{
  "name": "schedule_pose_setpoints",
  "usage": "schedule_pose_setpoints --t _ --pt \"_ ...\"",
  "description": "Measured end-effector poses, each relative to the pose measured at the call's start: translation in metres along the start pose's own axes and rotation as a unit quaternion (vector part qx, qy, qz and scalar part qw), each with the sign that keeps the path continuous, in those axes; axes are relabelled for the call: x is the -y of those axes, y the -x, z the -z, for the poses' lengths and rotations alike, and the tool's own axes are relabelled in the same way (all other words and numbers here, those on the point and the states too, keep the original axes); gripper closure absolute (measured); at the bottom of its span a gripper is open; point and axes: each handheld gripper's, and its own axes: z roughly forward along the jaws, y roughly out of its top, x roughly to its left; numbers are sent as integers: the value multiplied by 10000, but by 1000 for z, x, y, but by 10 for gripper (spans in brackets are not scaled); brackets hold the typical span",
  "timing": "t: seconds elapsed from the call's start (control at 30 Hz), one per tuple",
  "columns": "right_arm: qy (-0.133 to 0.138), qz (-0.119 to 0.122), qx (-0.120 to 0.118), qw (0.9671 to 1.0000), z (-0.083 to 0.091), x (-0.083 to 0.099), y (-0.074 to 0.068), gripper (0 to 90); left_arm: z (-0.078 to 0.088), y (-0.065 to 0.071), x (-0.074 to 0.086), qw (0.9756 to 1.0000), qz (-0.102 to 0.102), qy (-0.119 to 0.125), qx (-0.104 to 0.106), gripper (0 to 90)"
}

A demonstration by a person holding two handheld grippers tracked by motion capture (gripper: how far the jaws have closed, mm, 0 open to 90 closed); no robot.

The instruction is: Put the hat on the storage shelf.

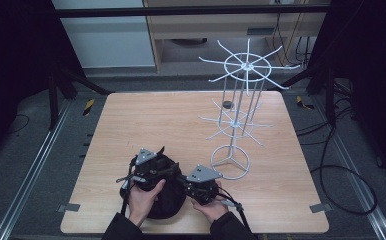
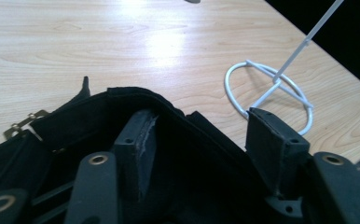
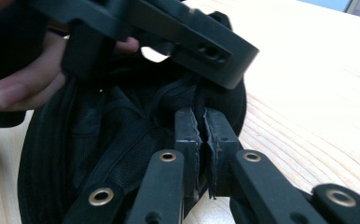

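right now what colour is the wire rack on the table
White; the wire rack shows best in the high view.

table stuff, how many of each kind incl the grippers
grippers: 2, left and right
black cap: 1
white wire rack: 1
small dark object by the rack: 1, too small to identify
total: 5

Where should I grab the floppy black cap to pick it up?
Probably by its thin fabric edge, coming from the person's side. The floppy black fabric cap lies open side up, so its rim stands free. The right gripper already pinches that edge; the left gripper straddles it, open.
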Motion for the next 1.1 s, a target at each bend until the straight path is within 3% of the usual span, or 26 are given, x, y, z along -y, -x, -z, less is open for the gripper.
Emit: schedule_pose_setpoints --t 0.13,0.37,0.57,0.67,0.8,0.97,1.1 --pt "-10 35 -31 10000 -1 0 -1 853 -3 -2 1 9998 131 -139 34 462" --pt "-64 31 -45 10000 -4 1 -4 844 -2 0 2 9991 255 -238 224 664" --pt "22 -84 -210 9997 1 0 -6 734 2 -1 1 9989 307 -142 321 745" --pt "182 -130 -337 9992 14 -2 -4 626 7 -1 -1 9989 284 -56 363 772" --pt "312 -234 -432 9983 26 -3 -1 583 17 3 -5 9991 145 126 388 789" --pt "387 -259 -210 9987 45 -2 10 536 32 6 -12 9983 -25 379 432 801" --pt "399 -478 24 9981 51 3 25 492 45 10 -17 9969 -246 591 453 805"
